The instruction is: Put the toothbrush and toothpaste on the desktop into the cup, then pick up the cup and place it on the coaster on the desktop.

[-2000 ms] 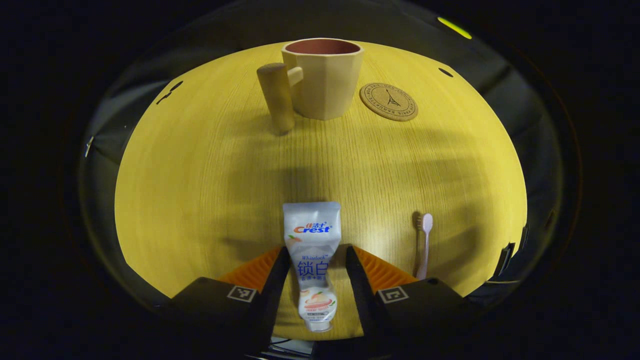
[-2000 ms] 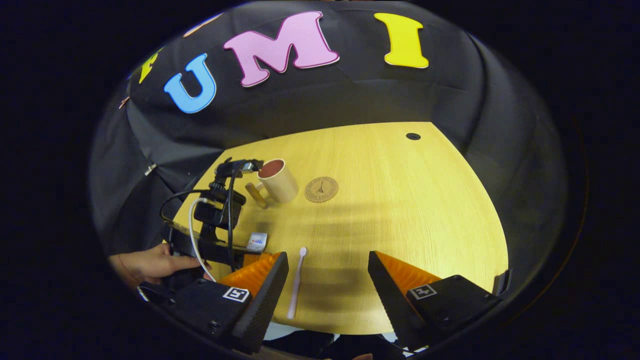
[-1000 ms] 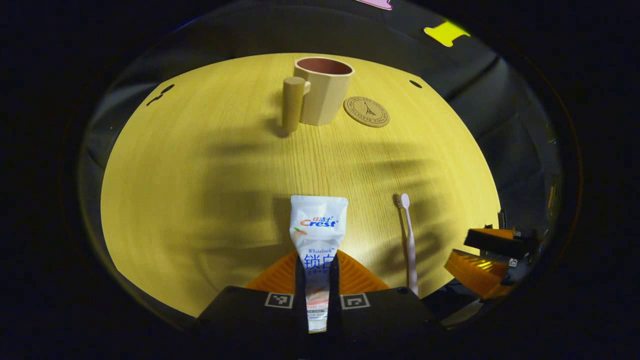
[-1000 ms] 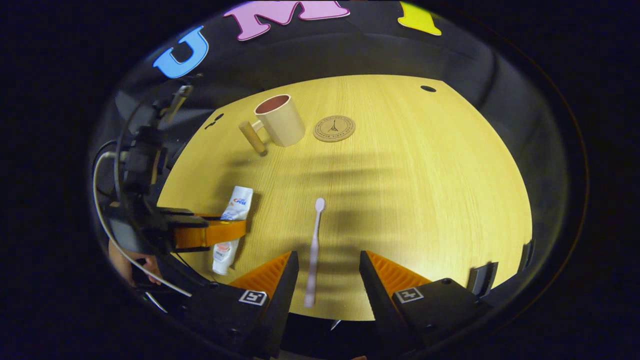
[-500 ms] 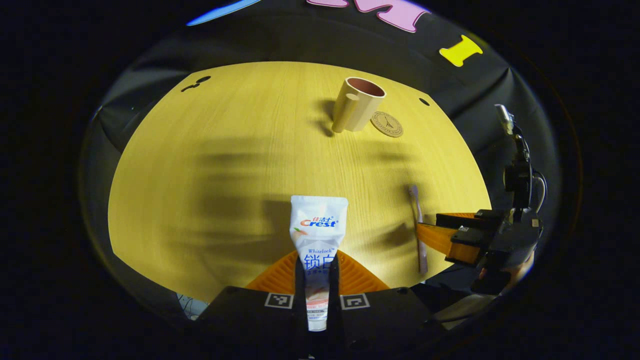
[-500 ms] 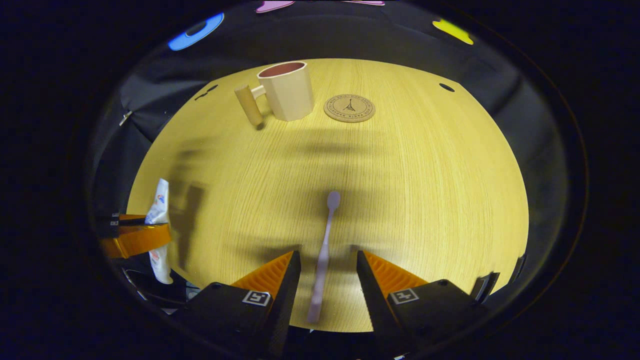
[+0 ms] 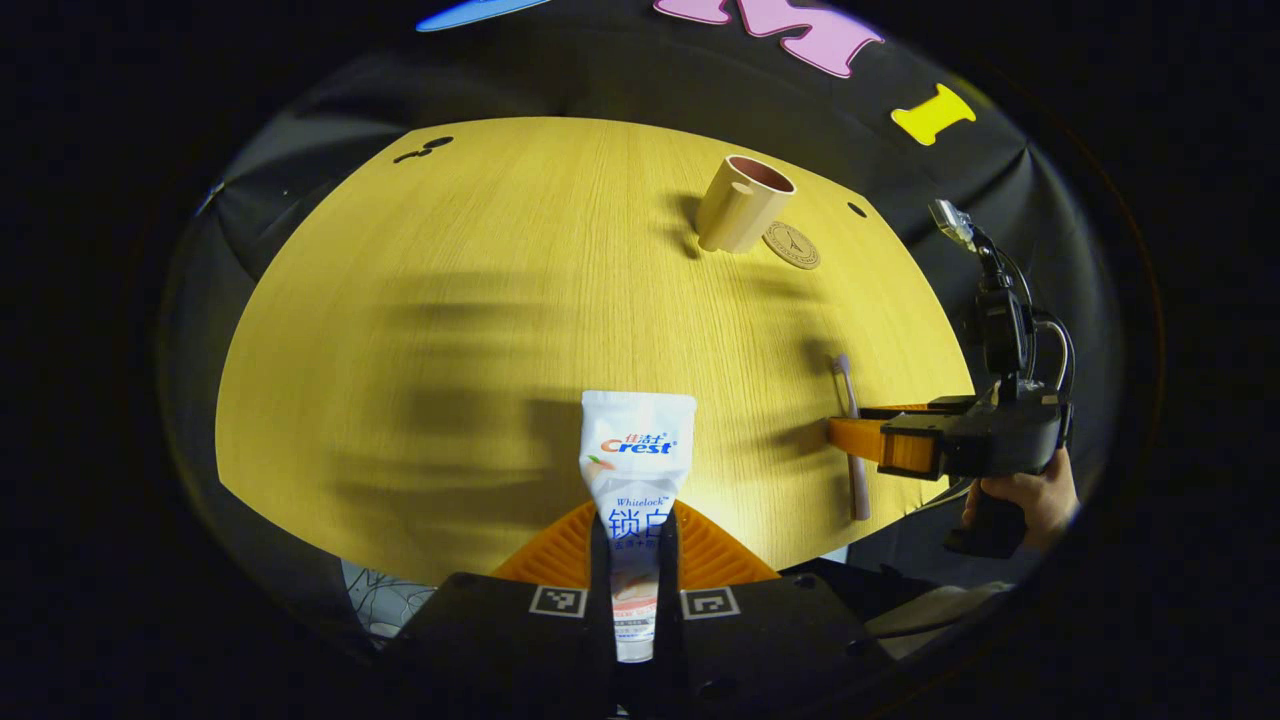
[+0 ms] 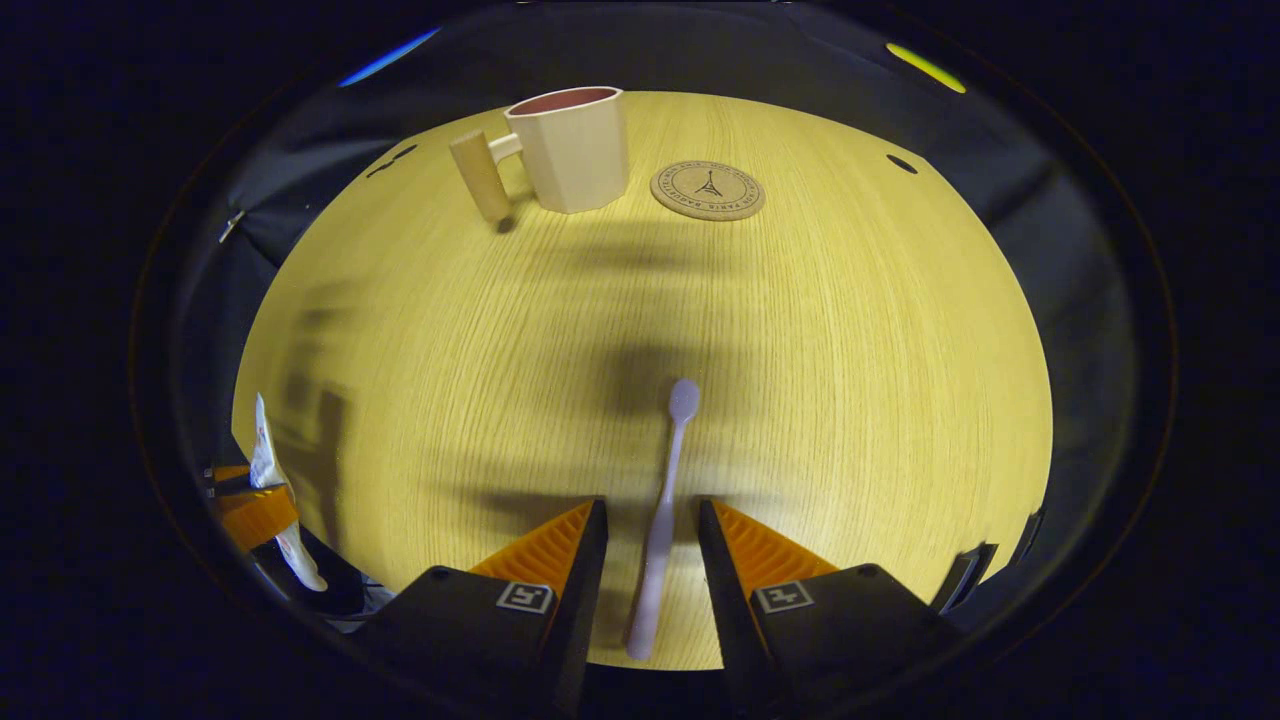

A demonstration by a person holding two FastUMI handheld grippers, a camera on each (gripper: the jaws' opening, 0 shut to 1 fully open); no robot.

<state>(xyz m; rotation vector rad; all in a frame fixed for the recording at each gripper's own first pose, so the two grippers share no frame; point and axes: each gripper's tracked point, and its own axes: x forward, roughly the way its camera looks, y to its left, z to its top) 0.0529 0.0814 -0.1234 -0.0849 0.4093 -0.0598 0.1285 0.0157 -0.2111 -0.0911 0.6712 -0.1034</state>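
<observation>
My left gripper is shut on a white toothpaste tube, held up over the near edge of the yellow wooden table. My right gripper is open and low on the table, its fingers either side of the handle of a pale pink toothbrush that lies flat. A cream cup with a wooden handle stands at the far side, a round cork coaster just to its right. In the left gripper view the cup, coaster, toothbrush and right gripper sit to the right.
A hand holds the right gripper past the table's right edge, cables rising above it. In the right gripper view the left gripper with the toothpaste tube sits at the table's left edge. Black cloth walls surround the table.
My left gripper shut on the toothpaste, lifted it and drew back to the left. My right gripper came down over the toothbrush and its fingers have narrowed around the handle.
</observation>
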